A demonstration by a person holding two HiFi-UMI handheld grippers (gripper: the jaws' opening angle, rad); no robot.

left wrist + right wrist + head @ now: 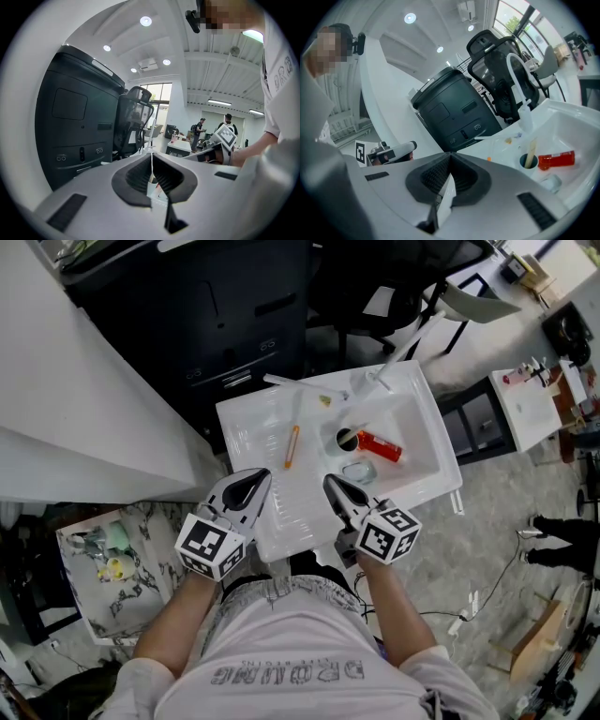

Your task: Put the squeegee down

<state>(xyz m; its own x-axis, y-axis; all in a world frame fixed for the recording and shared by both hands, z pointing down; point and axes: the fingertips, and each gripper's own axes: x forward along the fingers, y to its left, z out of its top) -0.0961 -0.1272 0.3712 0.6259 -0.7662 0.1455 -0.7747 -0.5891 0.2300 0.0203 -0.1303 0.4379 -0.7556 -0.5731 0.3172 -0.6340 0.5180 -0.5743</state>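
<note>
Squeegee looks already down; left hand-held gripper [257, 480] and right hand-held gripper [331, 485] both closed, empty.
Slim orange tool [292, 446], likely the squeegee, lies on sink drainboard [251, 427] just ahead, between them, long axis pointing away.

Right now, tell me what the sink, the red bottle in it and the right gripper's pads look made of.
Sink: white, glossy, with moulded drainboard ridges; plastic or glazed ceramic, cannot tell which. Red bottle: smooth, shiny highlight; probably plastic. Right gripper pads: matt black, finely ribbed; looks like rubber.
</note>
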